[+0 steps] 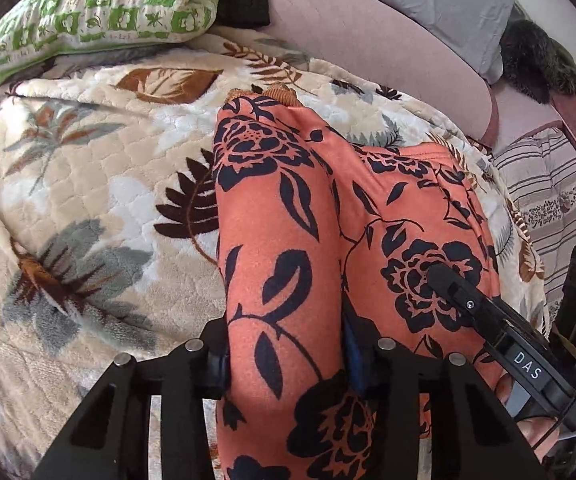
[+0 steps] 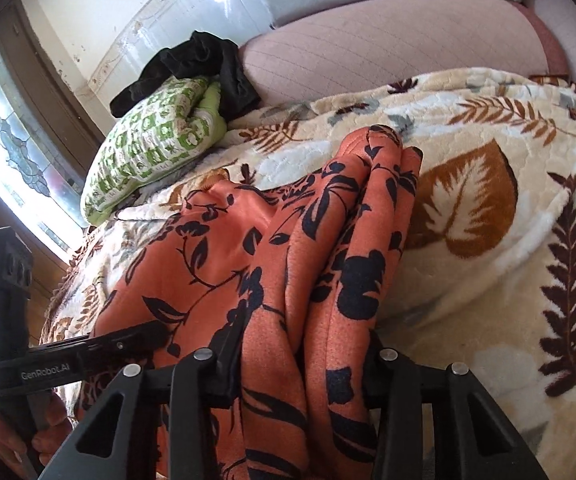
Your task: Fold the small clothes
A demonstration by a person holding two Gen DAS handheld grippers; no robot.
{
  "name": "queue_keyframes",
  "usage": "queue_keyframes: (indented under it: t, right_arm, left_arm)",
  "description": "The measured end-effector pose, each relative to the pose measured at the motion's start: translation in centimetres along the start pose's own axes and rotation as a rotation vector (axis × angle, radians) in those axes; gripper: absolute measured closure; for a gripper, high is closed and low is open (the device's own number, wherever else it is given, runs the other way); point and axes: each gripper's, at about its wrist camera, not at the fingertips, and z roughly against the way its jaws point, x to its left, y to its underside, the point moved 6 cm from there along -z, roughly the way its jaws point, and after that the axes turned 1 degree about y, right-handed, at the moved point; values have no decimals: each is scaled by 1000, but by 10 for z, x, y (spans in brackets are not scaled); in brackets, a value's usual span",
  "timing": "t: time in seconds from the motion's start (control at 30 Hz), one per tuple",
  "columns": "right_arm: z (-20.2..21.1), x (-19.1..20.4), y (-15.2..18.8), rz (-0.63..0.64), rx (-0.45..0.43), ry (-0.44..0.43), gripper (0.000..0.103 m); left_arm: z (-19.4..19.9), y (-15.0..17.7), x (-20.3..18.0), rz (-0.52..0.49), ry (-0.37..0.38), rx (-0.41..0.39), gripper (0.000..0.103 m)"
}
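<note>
An orange garment with black flower print (image 1: 284, 216) lies bunched in long folds on a cream leaf-patterned blanket (image 1: 88, 168). My left gripper (image 1: 288, 364) is shut on a thick fold of it at the near edge. The right gripper's finger (image 1: 460, 292) rests on the garment to the right. In the right wrist view my right gripper (image 2: 304, 364) is shut on the garment's folds (image 2: 272, 256), and the left gripper (image 2: 128, 340) reaches in from the left onto the cloth.
A green and white patterned pillow (image 1: 100, 12) lies at the blanket's far left, with dark cloth (image 2: 196, 60) behind it. A pink cushion (image 1: 368, 40) runs along the back. A striped cover (image 1: 552, 200) lies to the right.
</note>
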Motion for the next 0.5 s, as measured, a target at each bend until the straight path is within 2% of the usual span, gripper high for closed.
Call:
queue_keyframes:
  t: [0.13, 0.3, 0.5]
  right_arm:
    - [13, 32, -2, 68, -46, -19, 61]
    - [24, 68, 2, 53, -47, -120, 62]
    - [26, 99, 38, -3, -6, -171, 62]
  left_arm:
    - [31, 3, 18, 14, -12, -36, 58]
    - [69, 14, 48, 38, -31, -54, 58]
    - [96, 44, 67, -16, -119, -66, 58]
